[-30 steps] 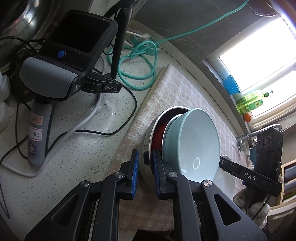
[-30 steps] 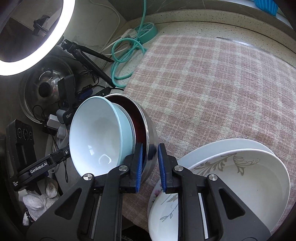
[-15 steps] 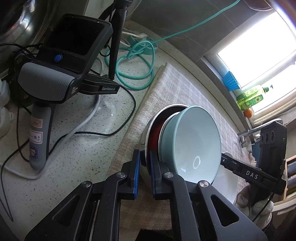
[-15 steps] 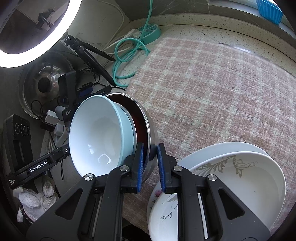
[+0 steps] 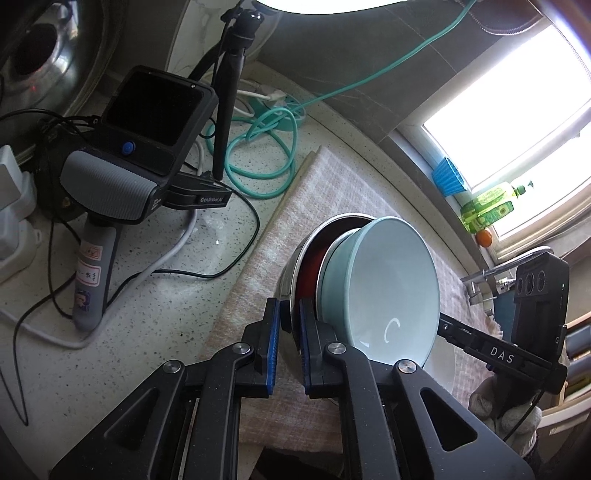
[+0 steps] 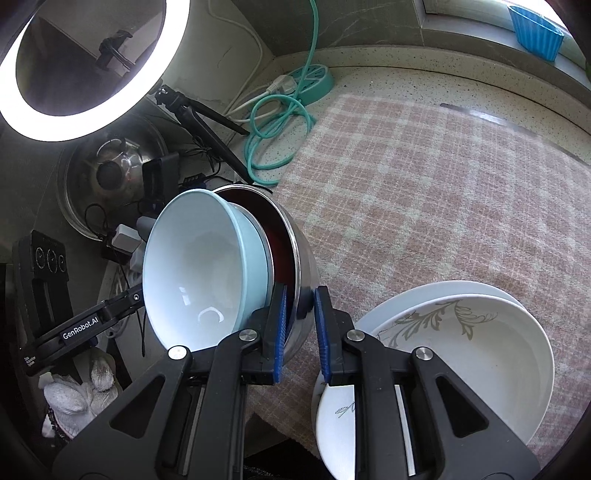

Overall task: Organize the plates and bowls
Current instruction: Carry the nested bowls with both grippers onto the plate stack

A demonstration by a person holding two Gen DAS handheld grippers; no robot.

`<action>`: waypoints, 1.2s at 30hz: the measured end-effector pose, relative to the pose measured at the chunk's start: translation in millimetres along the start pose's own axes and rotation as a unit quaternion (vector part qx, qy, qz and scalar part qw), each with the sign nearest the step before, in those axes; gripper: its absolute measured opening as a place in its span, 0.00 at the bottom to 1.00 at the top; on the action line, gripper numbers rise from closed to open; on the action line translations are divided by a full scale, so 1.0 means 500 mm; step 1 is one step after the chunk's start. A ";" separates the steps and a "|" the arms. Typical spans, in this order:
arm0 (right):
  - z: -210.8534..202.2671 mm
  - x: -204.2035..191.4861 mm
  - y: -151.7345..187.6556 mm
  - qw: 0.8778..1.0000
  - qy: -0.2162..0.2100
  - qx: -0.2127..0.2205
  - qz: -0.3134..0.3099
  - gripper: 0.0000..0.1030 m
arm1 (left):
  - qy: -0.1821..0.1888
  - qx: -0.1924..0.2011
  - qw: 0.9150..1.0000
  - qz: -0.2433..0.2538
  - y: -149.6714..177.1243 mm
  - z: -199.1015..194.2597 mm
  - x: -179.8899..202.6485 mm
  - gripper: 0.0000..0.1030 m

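A steel bowl point(image 5: 295, 258) point(image 6: 308, 266) with a dark red inside holds a nested light blue bowl point(image 5: 391, 288) point(image 6: 199, 266). My left gripper point(image 5: 288, 314) is shut on the steel bowl's rim on one side. My right gripper point(image 6: 300, 306) is shut on the rim on the opposite side. Each view shows the other gripper beyond the bowls. The stack hangs just above the pink checked cloth point(image 6: 424, 184) point(image 5: 332, 192). Two stacked white plates point(image 6: 461, 350) with a grey leaf pattern lie on the cloth beside the right gripper; their edge point(image 5: 443, 365) shows in the left wrist view.
A ring light point(image 6: 92, 66) on a black tripod point(image 5: 229, 92), a coiled green cable point(image 5: 258, 162) and a spare handheld device point(image 5: 129, 155) crowd the speckled counter beside the cloth. A steel lid point(image 6: 110, 173) leans behind. A blue cup point(image 6: 535, 26) and a green bottle point(image 5: 487, 206) stand at the window.
The left jaws have closed tighter onto the steel rim. Both grippers have risen together with the bowl stack, so counter and cloth look farther away.
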State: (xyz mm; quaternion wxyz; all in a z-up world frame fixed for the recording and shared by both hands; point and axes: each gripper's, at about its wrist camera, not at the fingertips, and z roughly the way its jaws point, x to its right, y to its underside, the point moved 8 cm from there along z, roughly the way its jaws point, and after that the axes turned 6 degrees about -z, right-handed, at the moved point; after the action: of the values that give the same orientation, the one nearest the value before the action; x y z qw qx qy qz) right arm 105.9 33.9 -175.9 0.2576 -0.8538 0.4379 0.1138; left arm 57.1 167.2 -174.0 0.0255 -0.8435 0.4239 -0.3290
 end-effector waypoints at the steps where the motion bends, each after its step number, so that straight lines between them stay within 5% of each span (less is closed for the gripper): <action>1: -0.011 0.001 0.000 1.000 -0.001 0.003 -0.001 0.16 | 0.002 0.003 1.000 0.002 0.002 -0.005 0.009 0.06; 19: -0.214 0.133 0.081 0.999 0.005 0.034 0.009 0.16 | 0.040 0.010 0.998 0.040 0.109 -0.007 0.210 0.07; 36: -0.208 0.222 0.169 1.000 0.007 -0.004 0.013 0.16 | 0.019 -0.016 1.000 0.015 0.215 0.051 0.234 0.07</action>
State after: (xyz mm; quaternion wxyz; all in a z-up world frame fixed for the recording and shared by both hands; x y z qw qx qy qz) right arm 100.2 -139.8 -163.6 0.2495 -0.8497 0.4507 0.1127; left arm 46.5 6.8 -166.0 0.0089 -0.8310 0.4420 -0.3376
